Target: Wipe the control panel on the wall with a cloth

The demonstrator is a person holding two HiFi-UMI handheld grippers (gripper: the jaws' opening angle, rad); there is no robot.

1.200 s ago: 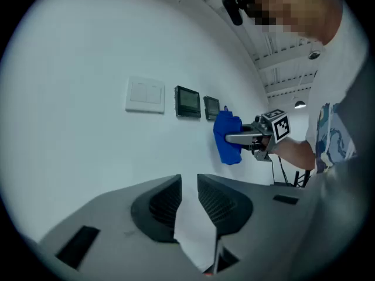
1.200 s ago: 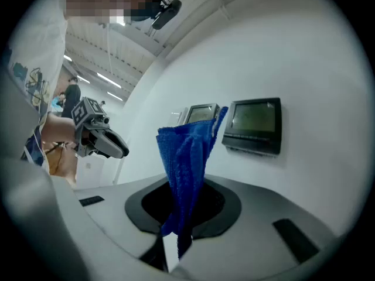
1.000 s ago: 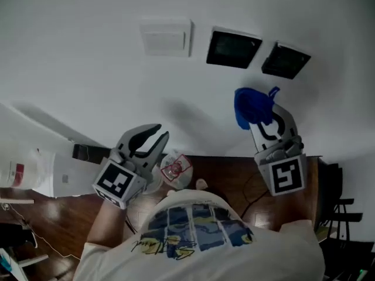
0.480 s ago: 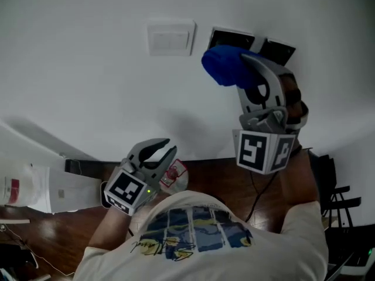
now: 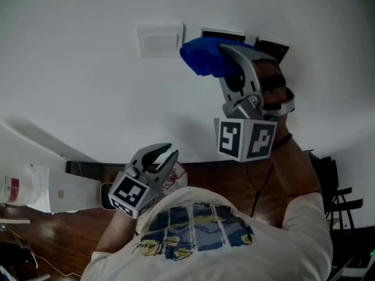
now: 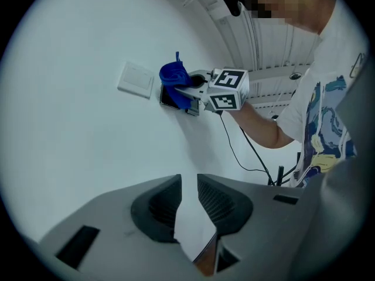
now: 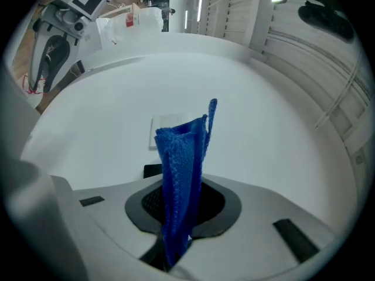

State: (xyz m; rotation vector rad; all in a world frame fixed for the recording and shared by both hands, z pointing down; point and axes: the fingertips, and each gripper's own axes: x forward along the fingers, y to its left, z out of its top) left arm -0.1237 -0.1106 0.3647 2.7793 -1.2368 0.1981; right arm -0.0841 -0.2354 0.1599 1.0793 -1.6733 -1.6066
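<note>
The right gripper (image 5: 225, 51) is held up at the white wall (image 5: 88, 86); its jaws are squeezed shut on a bright blue fuzzy cloth (image 5: 206, 58), which sticks out past the tips in a folded bunch. The cloth sits just to the right of the white square switch plate (image 5: 160, 40) and covers most of the dark square control panel (image 5: 224, 34) — only the panel's top edge peeks out in the head view; I cannot tell if the cloth is pressing on it. A second dark panel (image 5: 275, 45) is farther right of the switch plate, past the gripper. The left gripper (image 5: 166, 152) hangs low, well below the switch plate; its jaws are a little apart — nothing is between them.
</note>
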